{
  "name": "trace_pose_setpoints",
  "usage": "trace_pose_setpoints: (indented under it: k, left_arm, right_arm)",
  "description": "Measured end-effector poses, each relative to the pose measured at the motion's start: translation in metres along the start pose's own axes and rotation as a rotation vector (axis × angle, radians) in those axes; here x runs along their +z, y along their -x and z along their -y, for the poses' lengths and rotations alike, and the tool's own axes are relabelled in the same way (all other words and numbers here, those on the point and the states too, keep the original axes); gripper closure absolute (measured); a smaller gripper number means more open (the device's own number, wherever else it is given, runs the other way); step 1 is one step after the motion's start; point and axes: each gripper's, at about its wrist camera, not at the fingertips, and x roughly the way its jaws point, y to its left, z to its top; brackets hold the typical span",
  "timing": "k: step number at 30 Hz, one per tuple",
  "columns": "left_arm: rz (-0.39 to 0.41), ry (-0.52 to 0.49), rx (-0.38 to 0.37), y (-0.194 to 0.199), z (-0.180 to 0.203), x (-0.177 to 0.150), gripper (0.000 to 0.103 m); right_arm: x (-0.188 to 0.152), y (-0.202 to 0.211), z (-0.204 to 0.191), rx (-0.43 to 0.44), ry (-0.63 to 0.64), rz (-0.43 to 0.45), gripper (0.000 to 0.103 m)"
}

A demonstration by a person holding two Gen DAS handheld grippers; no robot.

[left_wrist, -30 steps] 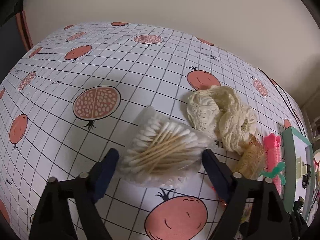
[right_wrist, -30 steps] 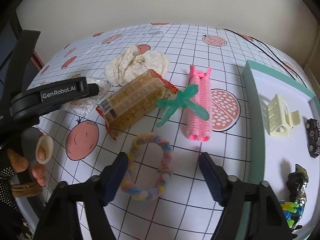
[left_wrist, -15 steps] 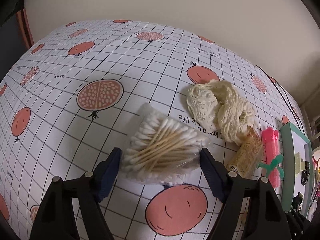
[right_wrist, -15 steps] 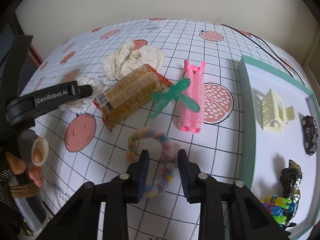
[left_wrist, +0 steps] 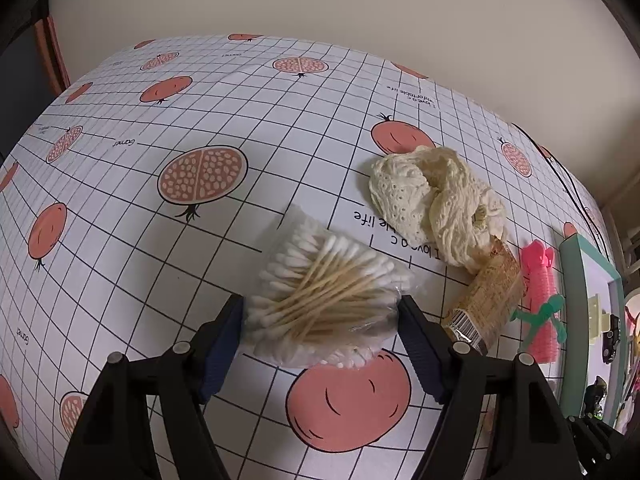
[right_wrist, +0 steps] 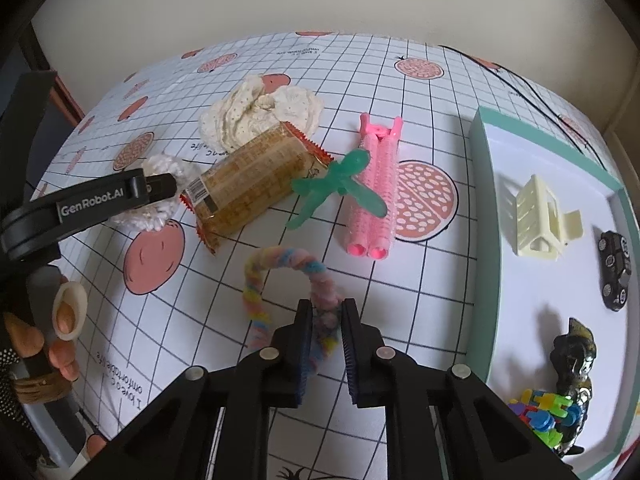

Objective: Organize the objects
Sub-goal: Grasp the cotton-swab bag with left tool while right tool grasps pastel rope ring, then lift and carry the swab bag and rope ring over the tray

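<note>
I am working over a table (right_wrist: 420,280) covered in a white grid cloth printed with pomegranates, set against a plain cream wall (left_wrist: 320,8).

Nearest me in the right wrist view, my right gripper (right_wrist: 325,316) has its fingers drawn narrow on the pastel fuzzy ring (right_wrist: 288,280), pinching its right-hand side; the ring's loop opens away from me and to the left. The gripper reaches forward and low over the cloth. Whether the ring is clear of the cloth I cannot tell from this angle.

In the left wrist view, my left gripper (left_wrist: 320,320) stands wide, a finger on either side of the bag of cotton swabs (left_wrist: 328,304), with the pads just beside the plastic. The sticks' long axis runs from lower left to upper right. A hand (right_wrist: 52,332) grips this tool at the left edge of the right view.

Just beyond the ring lie a wafer packet (right_wrist: 256,184), slanted up to the right, a green dragonfly toy (right_wrist: 336,190) resting against a pink hair roller (right_wrist: 376,196) whose length points away from me, and further off a cream crochet cloth (right_wrist: 260,114).

To the right sits a teal-rimmed tray (right_wrist: 486,240) holding a cream hair claw (right_wrist: 540,218), a black toy car (right_wrist: 616,270), a dark figurine (right_wrist: 576,364) and coloured blocks (right_wrist: 544,408).
</note>
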Motion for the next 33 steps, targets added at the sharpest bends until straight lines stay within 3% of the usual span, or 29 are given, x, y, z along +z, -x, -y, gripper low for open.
trace_pose_setpoints:
  k: [10, 16, 22, 33]
  left_arm:
    - [0.0, 0.001, -0.002, 0.0, -0.002, 0.0, 0.026]
    - [0.004, 0.004, -0.005, 0.002, -0.004, 0.0, 0.03]
    - [0.013, 0.039, -0.007, 0.005, -0.011, 0.002, 0.031]
    - [0.162, 0.121, -0.032, 0.043, -0.019, 0.012, 0.031]
  right_arm:
    - [0.003, -0.004, -0.01, -0.046, 0.042, 0.023, 0.09]
    - [0.002, -0.004, -0.007, -0.019, 0.006, 0.022, 0.091]
    - [0.005, 0.007, -0.004, 0.015, -0.024, 0.077, 0.091]
    - [0.009, 0.039, 0.008, 0.05, -0.077, 0.2, 0.091]
